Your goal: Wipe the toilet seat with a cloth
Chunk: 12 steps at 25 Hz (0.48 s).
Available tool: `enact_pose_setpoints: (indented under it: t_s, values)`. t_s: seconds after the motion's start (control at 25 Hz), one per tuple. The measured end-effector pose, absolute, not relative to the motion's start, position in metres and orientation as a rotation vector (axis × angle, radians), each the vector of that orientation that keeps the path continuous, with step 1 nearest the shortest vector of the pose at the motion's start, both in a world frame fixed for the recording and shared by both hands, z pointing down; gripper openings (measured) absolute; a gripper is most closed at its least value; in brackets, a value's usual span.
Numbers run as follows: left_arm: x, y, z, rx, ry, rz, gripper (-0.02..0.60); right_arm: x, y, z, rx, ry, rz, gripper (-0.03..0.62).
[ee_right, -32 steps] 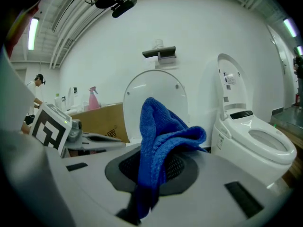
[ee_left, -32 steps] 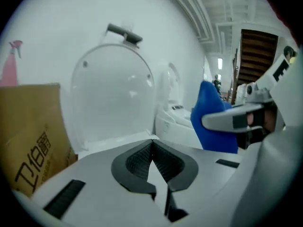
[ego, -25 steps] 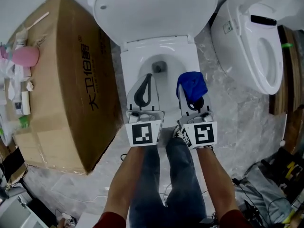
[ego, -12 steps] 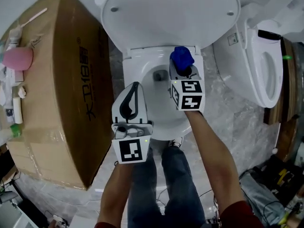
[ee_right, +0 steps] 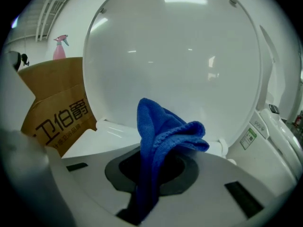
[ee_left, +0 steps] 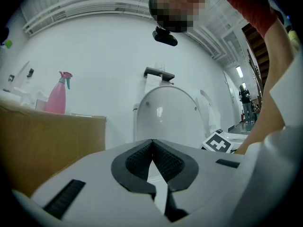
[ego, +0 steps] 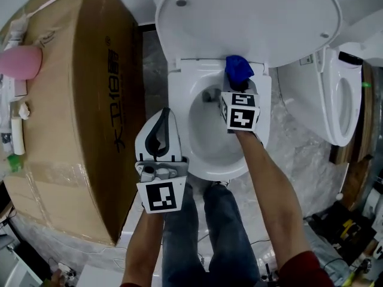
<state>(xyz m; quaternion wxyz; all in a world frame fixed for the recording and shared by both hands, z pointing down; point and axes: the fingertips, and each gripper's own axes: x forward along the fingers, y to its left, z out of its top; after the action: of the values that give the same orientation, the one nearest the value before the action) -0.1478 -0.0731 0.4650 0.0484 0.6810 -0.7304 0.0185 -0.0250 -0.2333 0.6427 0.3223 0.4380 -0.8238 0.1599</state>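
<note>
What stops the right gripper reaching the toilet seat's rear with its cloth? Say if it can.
Probably yes: the right gripper, shut on the blue cloth, is right at the toilet seat's rear; nothing lies between.

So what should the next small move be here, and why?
Probably lower the right claw slightly so the blue cloth presses onto the rear of the seat, ready to wipe. The claw is shut on the cloth, just below the raised lid; whether the cloth touches the seat yet isn't clear.
</note>
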Motion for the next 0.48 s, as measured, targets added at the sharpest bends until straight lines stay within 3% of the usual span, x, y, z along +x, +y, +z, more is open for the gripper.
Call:
enact_pose_setpoints:
  t_s: [0.48]
  values:
    - [-0.187,-0.037,0.47,1.97,-2.286,0.038,0.015,-0.172,-0.155,0.644,0.588,-2.266,0.208,0.06]
